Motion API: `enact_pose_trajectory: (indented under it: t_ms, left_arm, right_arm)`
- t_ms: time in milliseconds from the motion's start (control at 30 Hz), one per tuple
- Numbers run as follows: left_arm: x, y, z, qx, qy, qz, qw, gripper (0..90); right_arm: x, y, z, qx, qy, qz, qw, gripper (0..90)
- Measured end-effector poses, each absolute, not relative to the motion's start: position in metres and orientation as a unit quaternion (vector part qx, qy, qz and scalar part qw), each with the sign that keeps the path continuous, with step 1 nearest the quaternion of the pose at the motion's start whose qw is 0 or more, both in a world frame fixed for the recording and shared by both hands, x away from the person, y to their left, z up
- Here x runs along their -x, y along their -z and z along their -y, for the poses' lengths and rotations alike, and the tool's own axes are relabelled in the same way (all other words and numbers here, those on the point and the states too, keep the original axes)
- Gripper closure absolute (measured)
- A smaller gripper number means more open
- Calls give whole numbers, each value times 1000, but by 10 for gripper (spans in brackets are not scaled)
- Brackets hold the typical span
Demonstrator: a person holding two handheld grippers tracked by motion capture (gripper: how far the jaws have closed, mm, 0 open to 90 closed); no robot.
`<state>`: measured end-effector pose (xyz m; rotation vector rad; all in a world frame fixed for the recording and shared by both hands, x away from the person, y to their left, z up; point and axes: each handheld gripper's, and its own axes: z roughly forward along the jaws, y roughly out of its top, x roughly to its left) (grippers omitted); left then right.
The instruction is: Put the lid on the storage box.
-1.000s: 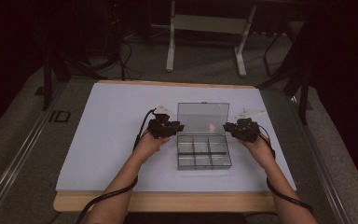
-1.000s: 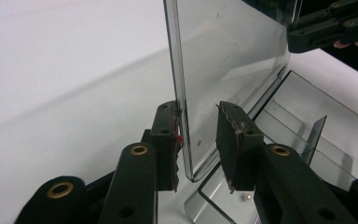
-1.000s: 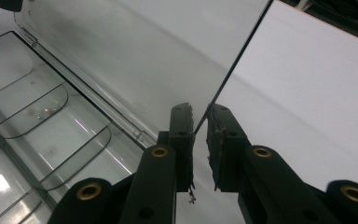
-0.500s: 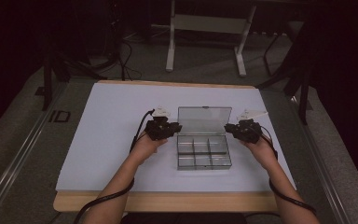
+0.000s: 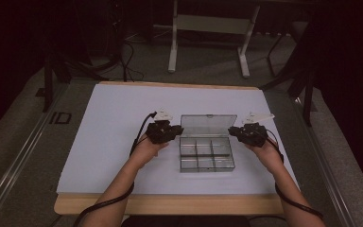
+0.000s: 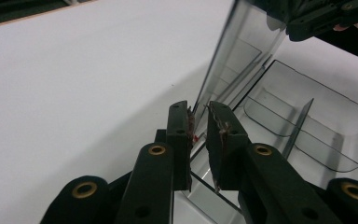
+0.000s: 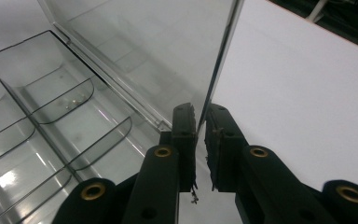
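Clear plastic compartment box (image 5: 207,155) is set mid tabletop (image 5: 113,118), lid (image 5: 208,125) raised approx. upright. Left tongs (image 6: 198,114) & right tongs (image 7: 201,114) are each clenched on a lid side edge; left jaws have just been closing. Judged light, stiff, slippery, thin-walled, hinge probably fragile; edges best pinched gently.

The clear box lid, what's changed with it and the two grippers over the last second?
The left gripper has just been closing its jaws on the left edge of the raised lid. The right gripper stays clamped on the lid's right edge. The box, lid and both hands have barely shifted.
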<state>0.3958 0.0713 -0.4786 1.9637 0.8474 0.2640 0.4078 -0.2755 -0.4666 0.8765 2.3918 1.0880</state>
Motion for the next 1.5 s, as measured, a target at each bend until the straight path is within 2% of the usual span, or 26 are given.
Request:
enact_pose_trajectory:
  t_ms: [1200,1500]
  left_arm:
    - [-365,493,-76,-824,-107,-315,460,806]
    - [-361,496,-74,-833,-111,-306,448,806]
  right_arm:
    - [-381,479,286,-270,-388,-862,183,789]
    - [-379,486,289,-267,-383,-867,174,808]
